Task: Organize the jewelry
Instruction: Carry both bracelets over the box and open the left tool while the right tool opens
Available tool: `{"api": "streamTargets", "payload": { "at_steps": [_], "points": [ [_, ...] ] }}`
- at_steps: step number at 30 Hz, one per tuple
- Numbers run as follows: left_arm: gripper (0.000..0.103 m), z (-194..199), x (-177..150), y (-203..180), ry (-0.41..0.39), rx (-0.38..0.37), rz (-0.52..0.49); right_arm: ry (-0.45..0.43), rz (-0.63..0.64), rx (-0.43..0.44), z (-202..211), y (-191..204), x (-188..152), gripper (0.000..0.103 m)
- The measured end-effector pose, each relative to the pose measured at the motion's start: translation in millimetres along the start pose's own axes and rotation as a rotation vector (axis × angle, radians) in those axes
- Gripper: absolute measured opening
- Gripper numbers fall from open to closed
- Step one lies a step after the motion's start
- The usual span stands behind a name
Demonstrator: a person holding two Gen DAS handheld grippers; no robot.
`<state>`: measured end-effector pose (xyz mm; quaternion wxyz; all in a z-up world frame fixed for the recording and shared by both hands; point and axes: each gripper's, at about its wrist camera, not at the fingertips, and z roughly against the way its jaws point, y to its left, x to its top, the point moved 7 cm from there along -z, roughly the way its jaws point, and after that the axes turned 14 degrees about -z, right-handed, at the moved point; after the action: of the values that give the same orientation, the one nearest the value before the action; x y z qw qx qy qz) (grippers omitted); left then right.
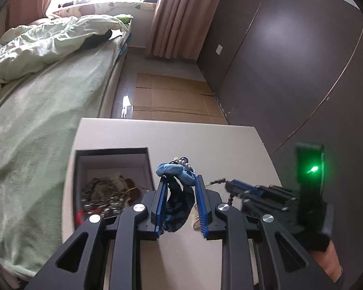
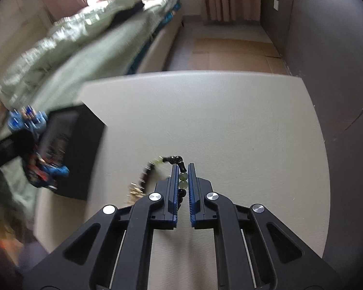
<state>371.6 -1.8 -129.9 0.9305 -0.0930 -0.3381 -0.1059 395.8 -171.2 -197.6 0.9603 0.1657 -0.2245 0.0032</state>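
My left gripper (image 1: pixel 180 177) is shut on a blue fabric band with beads (image 1: pixel 175 171), held above the white table (image 1: pixel 205 140) just right of the black jewelry box (image 1: pixel 113 154). The box holds a tangle of chains and beads (image 1: pixel 109 198). My right gripper (image 2: pixel 182 165) is shut on a beaded bracelet (image 2: pixel 183 180) with green and black beads, its loose end trailing left over the table (image 2: pixel 217 111). The right gripper also shows in the left wrist view (image 1: pixel 230 186), close to the right of the left one. The box shows blurred in the right wrist view (image 2: pixel 72 149).
A bed with a green cover (image 1: pixel 36 111) runs along the table's left side. A dark wardrobe wall (image 1: pixel 290 60) stands to the right. Flat cardboard (image 1: pixel 171 99) lies on the floor beyond the table. A small pale item (image 1: pixel 196 217) lies on the table under the left gripper.
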Motion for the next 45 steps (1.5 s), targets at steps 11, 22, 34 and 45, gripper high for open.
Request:
{"api": "streamTargets", "payload": {
  "at_steps": [11,22,34,45],
  "points": [
    [0.021,36.4,10.9,40.4,-0.044,0.062,0.027,-0.113,0.002,0.117,54.9,43.3,18.1,0.008],
    [0.028,18.1,-1.3,54.7,-0.017,0.016,0.037,-0.181,0.007,0.23,77.5,91.4,23.4,0.008],
    [0.064,38.2,-25.2,109.0,-0.046,0.112,0.129,-0.179,0.001,0.337,68.7,135.3,24.0,0.008],
    [0.066,63.6,-52.2,137.9,-0.049,0.16,0.183,-0.156,0.042,0.359,41.1,173.4,15.7,0.009]
  ]
}}
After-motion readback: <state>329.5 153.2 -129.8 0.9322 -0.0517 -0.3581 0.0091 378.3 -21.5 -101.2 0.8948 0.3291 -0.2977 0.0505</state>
